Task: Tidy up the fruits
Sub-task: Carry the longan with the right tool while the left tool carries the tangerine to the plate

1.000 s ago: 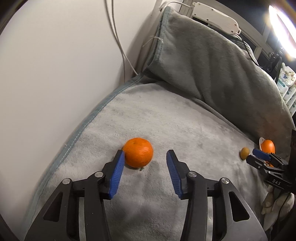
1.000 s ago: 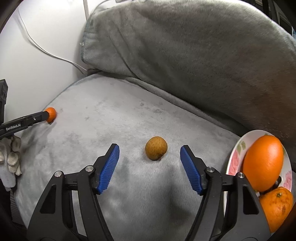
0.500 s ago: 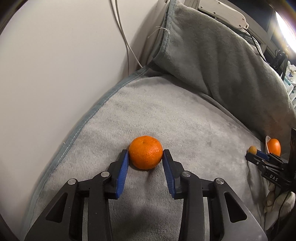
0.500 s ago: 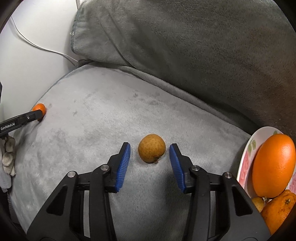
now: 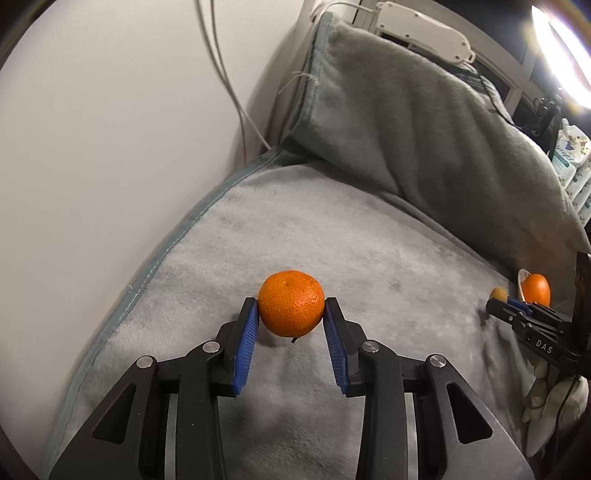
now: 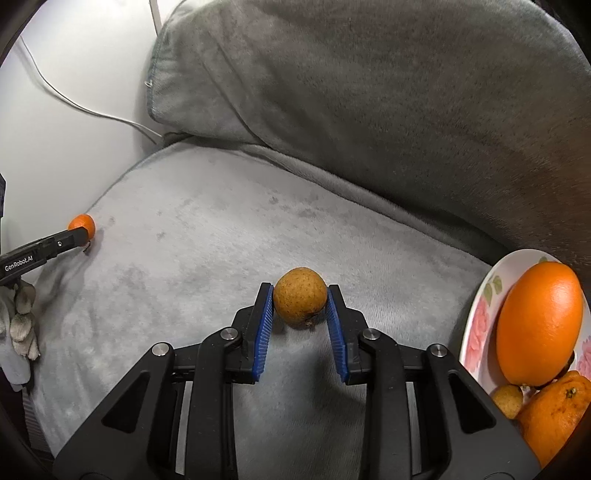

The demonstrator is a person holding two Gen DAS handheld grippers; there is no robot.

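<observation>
My left gripper (image 5: pixel 291 317) is shut on a small orange mandarin (image 5: pixel 291 302), held between its blue pads just above the grey blanket (image 5: pixel 369 258). My right gripper (image 6: pixel 300 304) is shut on a small brown round fruit (image 6: pixel 300 294), also just off the blanket. A white flowered plate (image 6: pixel 480 325) at the right edge of the right wrist view holds a big orange (image 6: pixel 537 328), a second orange (image 6: pixel 554 417) and a small brown fruit (image 6: pixel 508 400). The mandarin in the left gripper shows far left in the right wrist view (image 6: pixel 82 223).
A thick grey cushion (image 6: pixel 369 110) rises behind the blanket. A white wall (image 5: pixel 110 110) with hanging cables (image 5: pixel 225 74) borders the left side. A white device (image 5: pixel 424 26) and a bright lamp (image 5: pixel 565 48) sit behind the cushion.
Both grippers moved forward and closed on their fruits: the left on the mandarin, the right on the brown fruit. Both fruits now sit slightly lifted between the pads.
</observation>
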